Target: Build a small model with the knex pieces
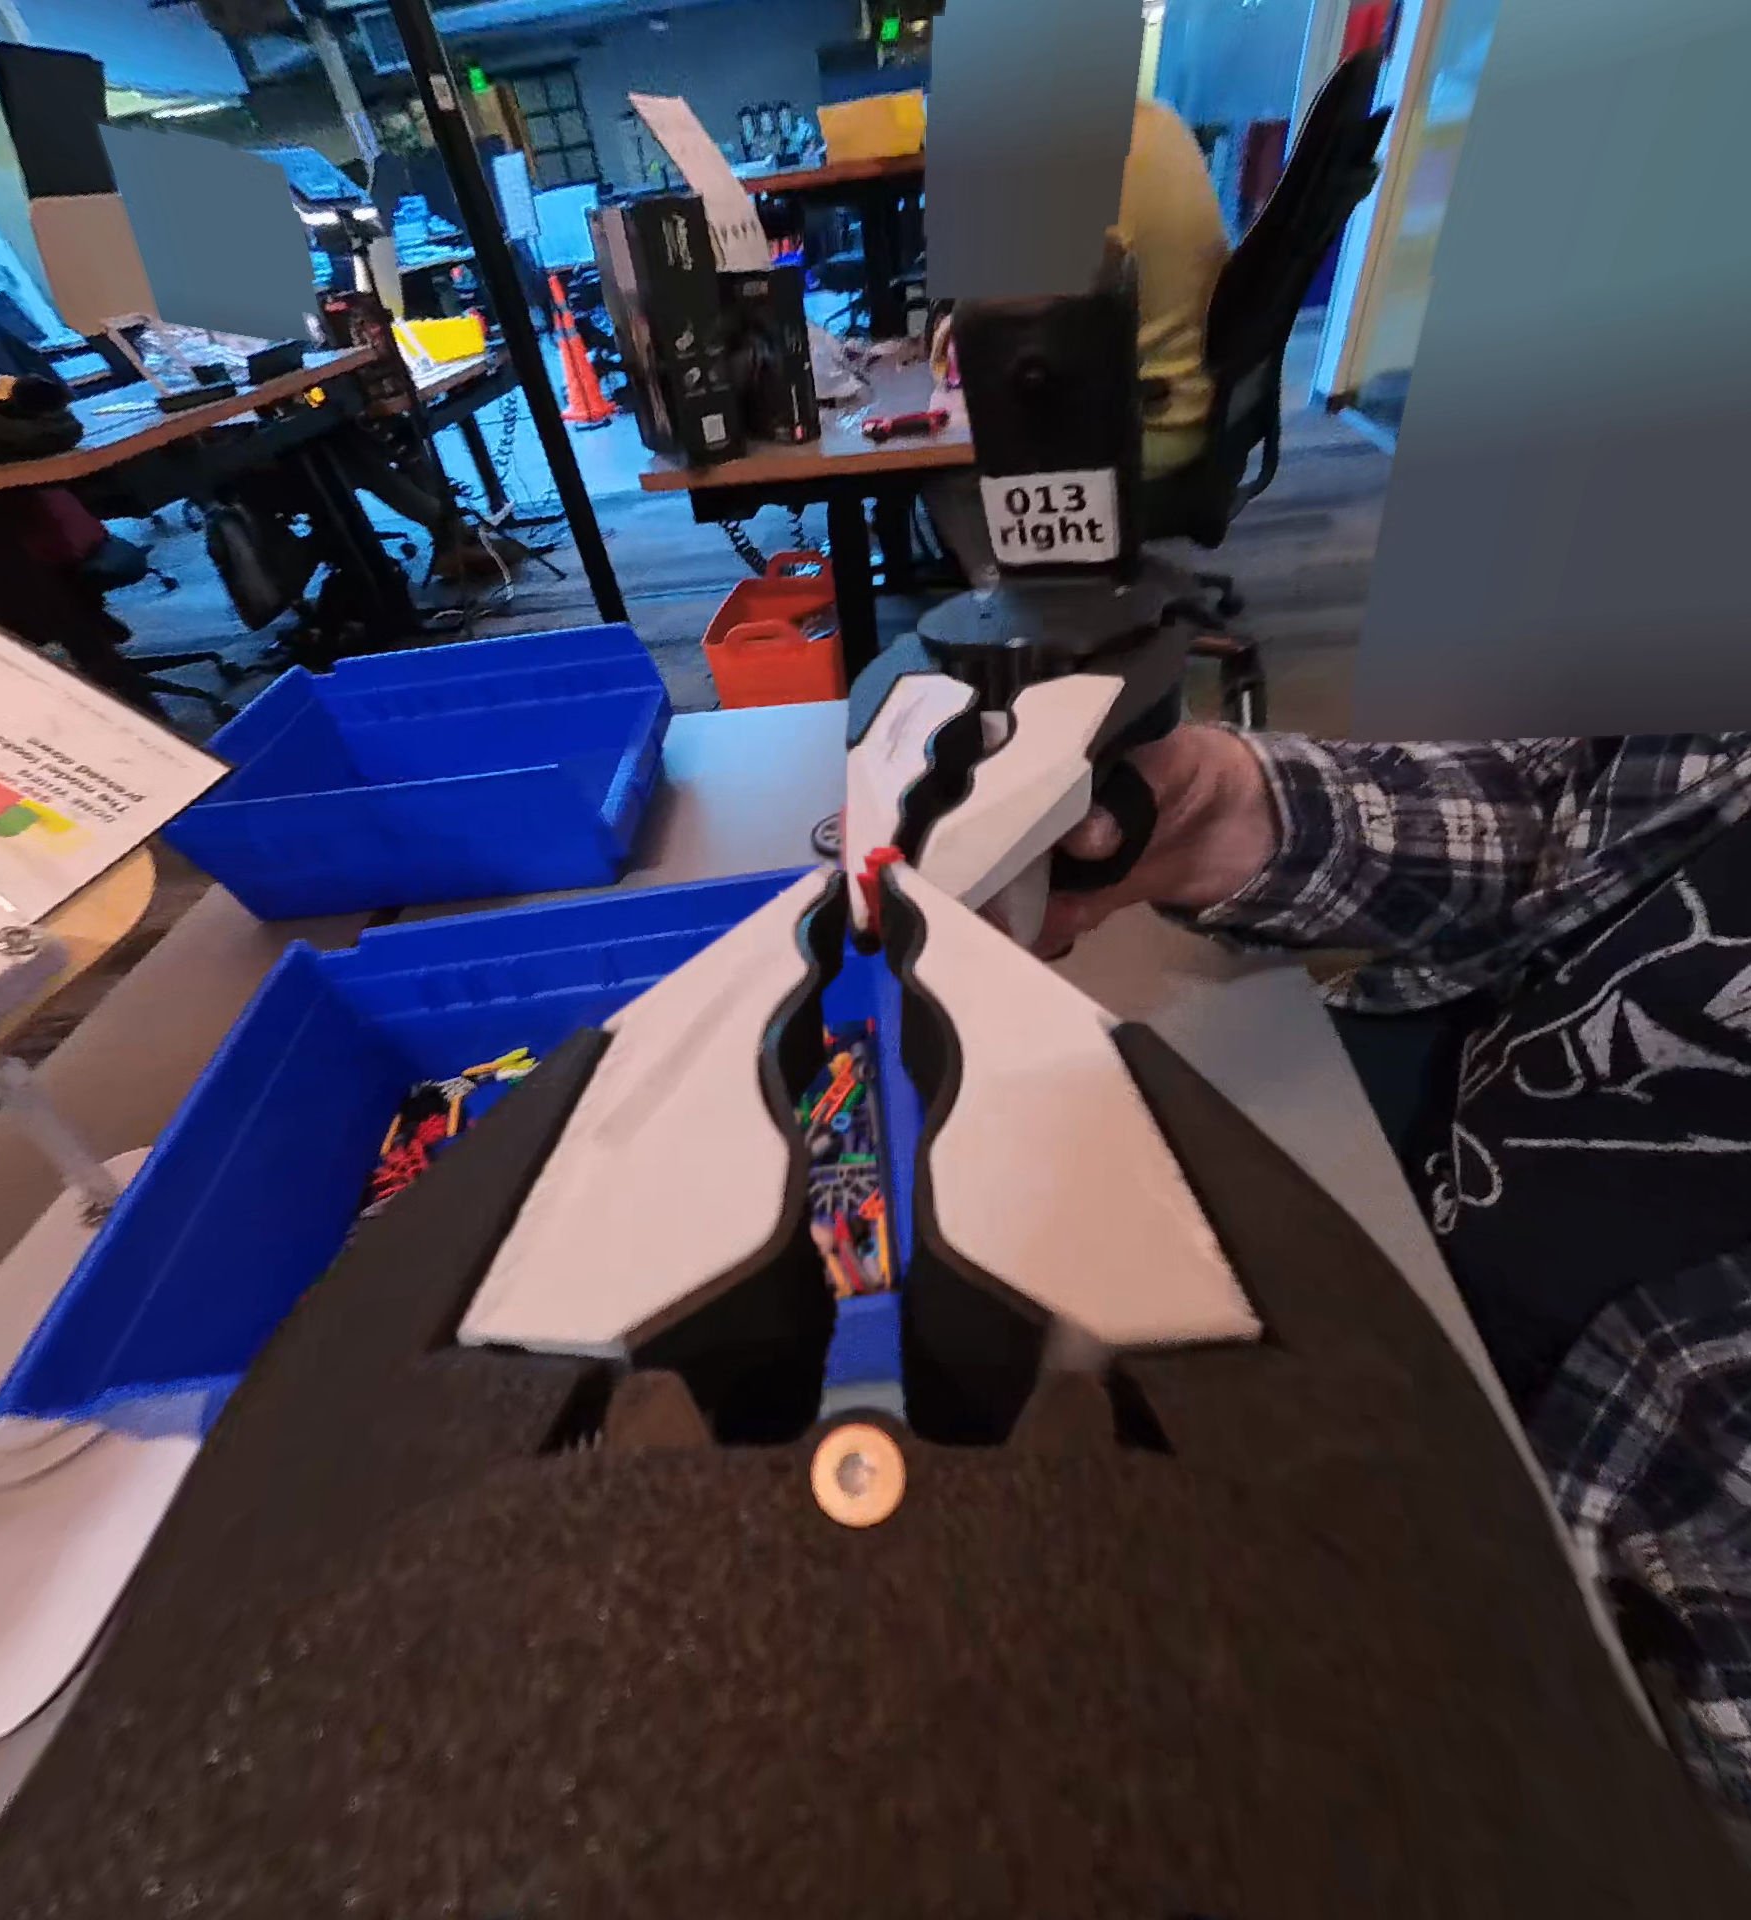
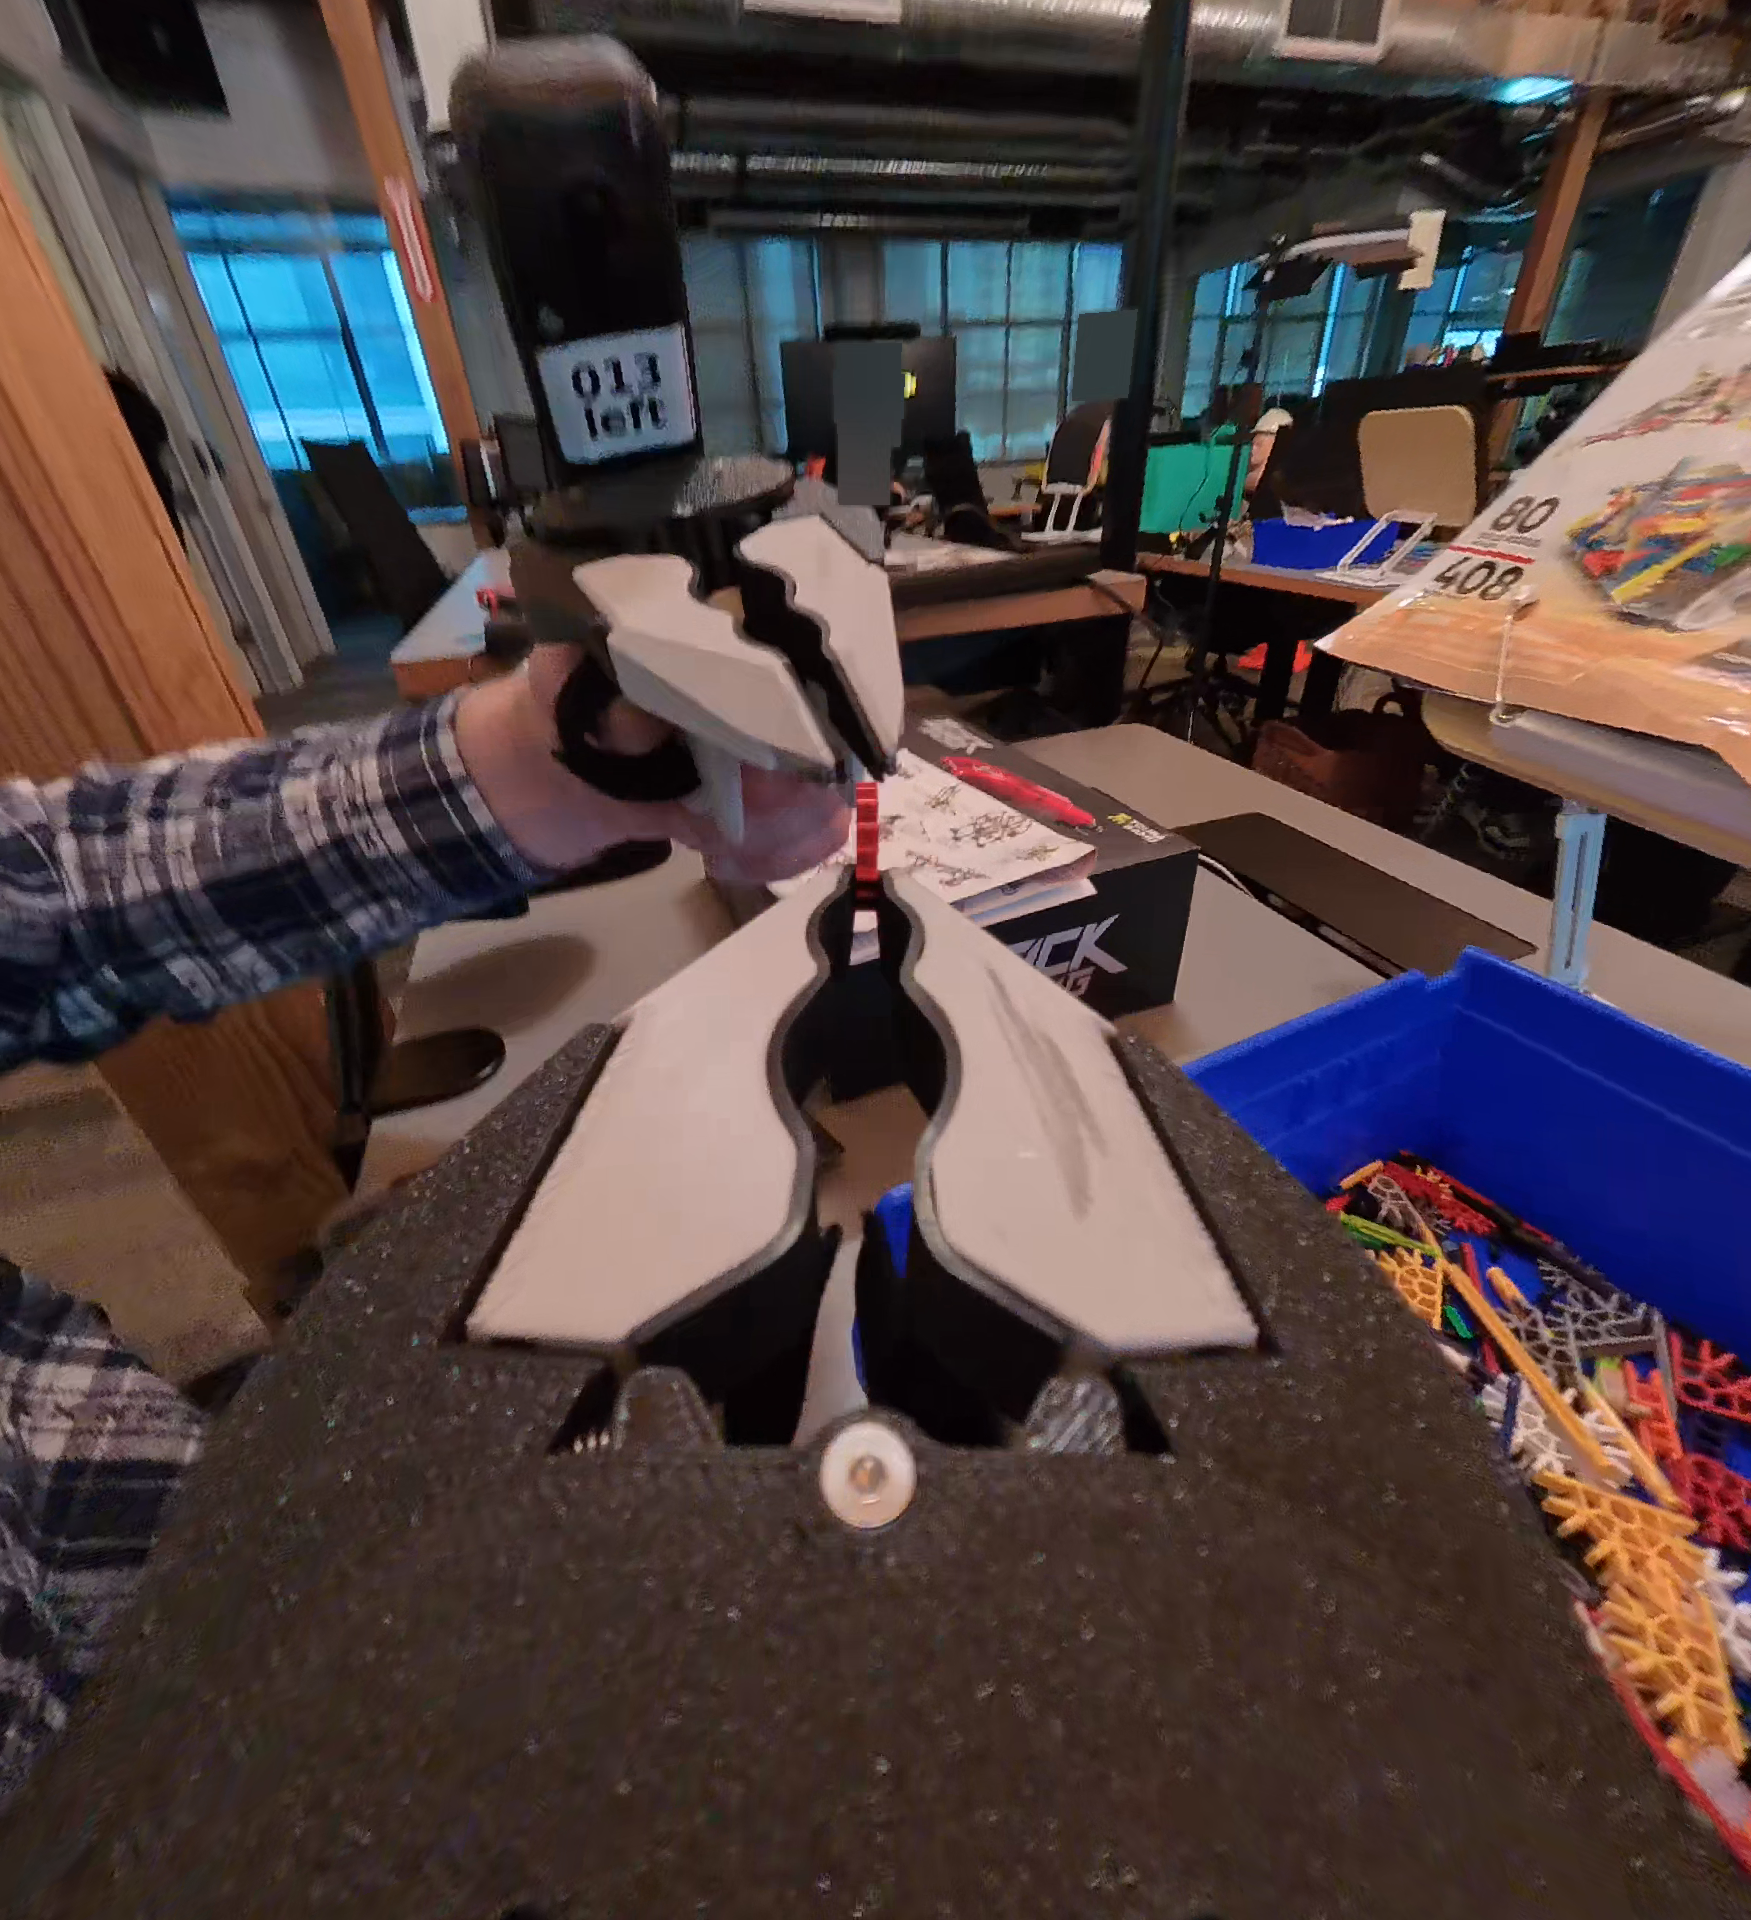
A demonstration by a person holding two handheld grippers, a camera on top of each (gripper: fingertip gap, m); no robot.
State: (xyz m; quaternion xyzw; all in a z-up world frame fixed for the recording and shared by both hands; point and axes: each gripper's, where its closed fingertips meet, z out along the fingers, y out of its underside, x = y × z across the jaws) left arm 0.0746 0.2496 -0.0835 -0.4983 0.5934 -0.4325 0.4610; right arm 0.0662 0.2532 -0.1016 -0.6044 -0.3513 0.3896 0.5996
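Both tongs meet tip to tip above the grey counter (image 1: 746, 769), the left tongs (image 1: 858, 891) and the right tongs (image 2: 866, 896) each clamped on an opposite end of one short red construction rod (image 2: 866, 831), which spans the small gap between them. Two blue bins sit on the counter: the near bin (image 1: 175, 1195), directly under the left tongs and partly hidden by them, holds a heap of coloured rods and snowflake connectors (image 2: 1629, 1455), and the far bin (image 1: 435, 769) stands just behind it. Beyond the rod lies one black box (image 2: 1110, 935) with a printed instruction sheet (image 2: 964, 831) and a red tool (image 2: 1016, 795) on top, and a tilted picture board (image 2: 1681, 499) stands at the right.
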